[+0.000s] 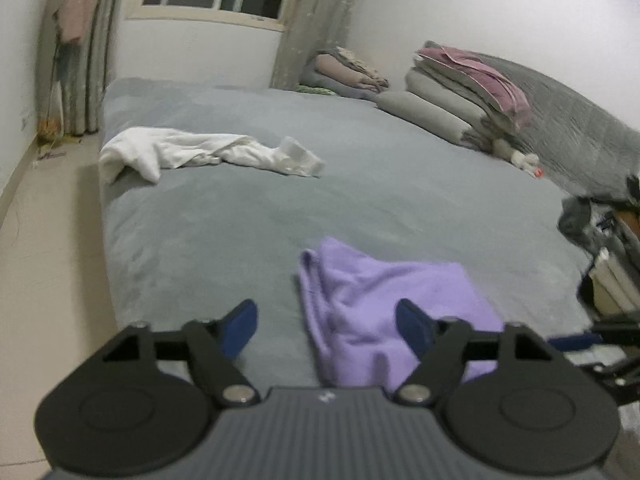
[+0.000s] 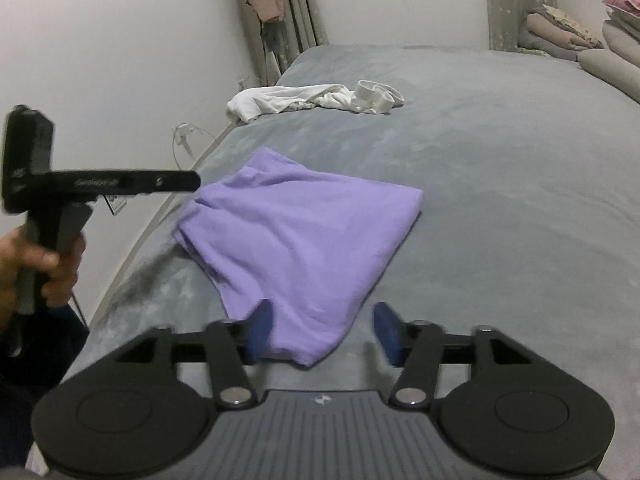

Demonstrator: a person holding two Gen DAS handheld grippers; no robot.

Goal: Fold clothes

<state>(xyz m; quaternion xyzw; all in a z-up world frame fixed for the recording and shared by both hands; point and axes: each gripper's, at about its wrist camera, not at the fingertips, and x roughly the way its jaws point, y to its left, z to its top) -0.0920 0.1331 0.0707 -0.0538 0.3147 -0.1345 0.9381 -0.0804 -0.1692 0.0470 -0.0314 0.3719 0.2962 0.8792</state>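
A folded purple garment (image 2: 304, 240) lies on the grey bed (image 2: 500, 168); the left wrist view shows it too, purple garment (image 1: 372, 300), near the bed's front edge. My right gripper (image 2: 324, 332) is open just above its near corner, the cloth lying loose between the blue pads without being pinched. My left gripper (image 1: 328, 328) is open and held above the bed, its right pad over the garment's left edge and its jaws empty. From the right wrist view, the left gripper's body (image 2: 100, 184) hangs at the left in a person's hand (image 2: 44, 264). A crumpled white garment (image 1: 192, 152) lies farther back.
Folded bedding and pillows (image 1: 460, 92) are stacked at the head of the bed by the wall. A curtain (image 1: 312, 20) and window are behind. A dark bag with items (image 1: 600, 248) sits at the bed's right edge. Floor (image 1: 52, 260) runs along the left.
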